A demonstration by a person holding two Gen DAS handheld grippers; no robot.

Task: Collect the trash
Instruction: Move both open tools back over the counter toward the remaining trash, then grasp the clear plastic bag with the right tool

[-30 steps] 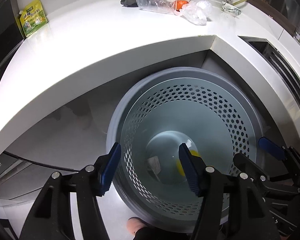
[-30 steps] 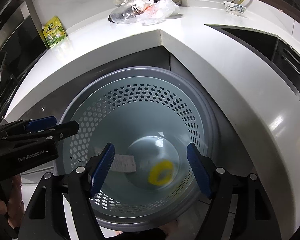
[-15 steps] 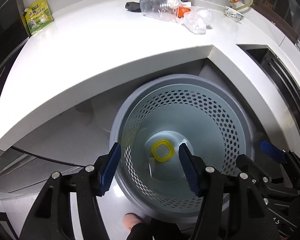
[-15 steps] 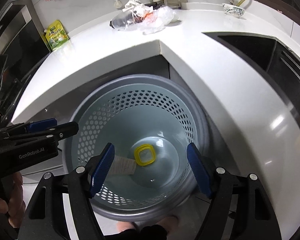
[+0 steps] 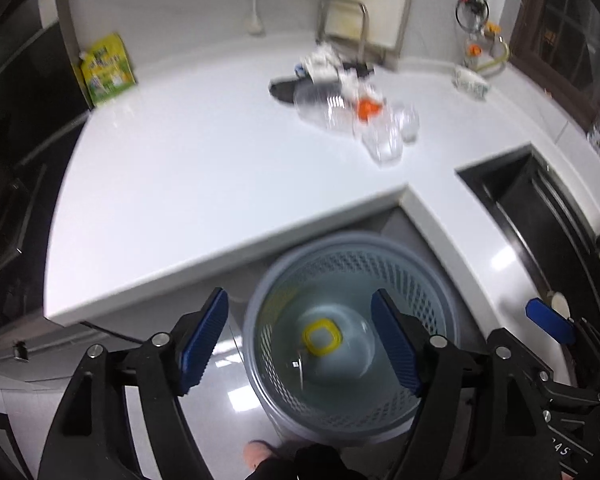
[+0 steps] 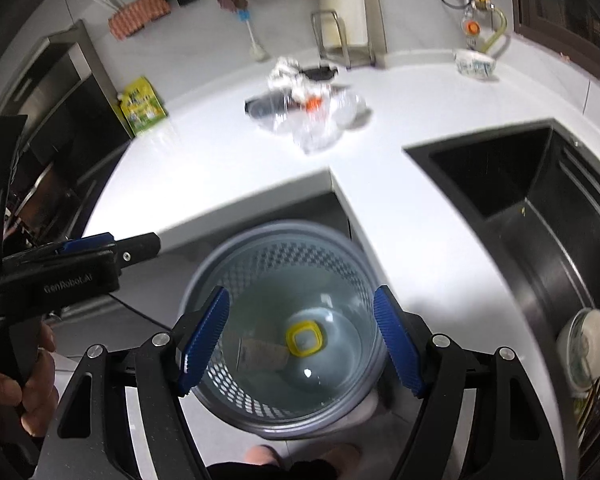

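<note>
A grey perforated bin (image 5: 352, 256) (image 6: 236, 256) stands on the floor below the white counter corner. A yellow square ring (image 5: 323, 337) (image 6: 304, 338) and a paper slip (image 6: 262, 356) lie on its bottom. A heap of trash (image 5: 348, 100) (image 6: 308, 116), clear plastic cups, bags, crumpled paper, an orange piece and a black item, lies far back on the counter. My left gripper (image 5: 300, 344) and right gripper (image 6: 300, 340) are both open and empty, held high above the bin.
A green-yellow pouch (image 5: 106, 68) leans at the counter's back left. A patterned bowl (image 6: 474, 66) sits at the back right. A black sink (image 6: 512, 184) with a dish (image 6: 586, 346) lies to the right. An oven front is on the left.
Both grippers have risen and pulled back from the bin, which looks smaller now. More of the counter and back wall shows. The jaws stay open.
</note>
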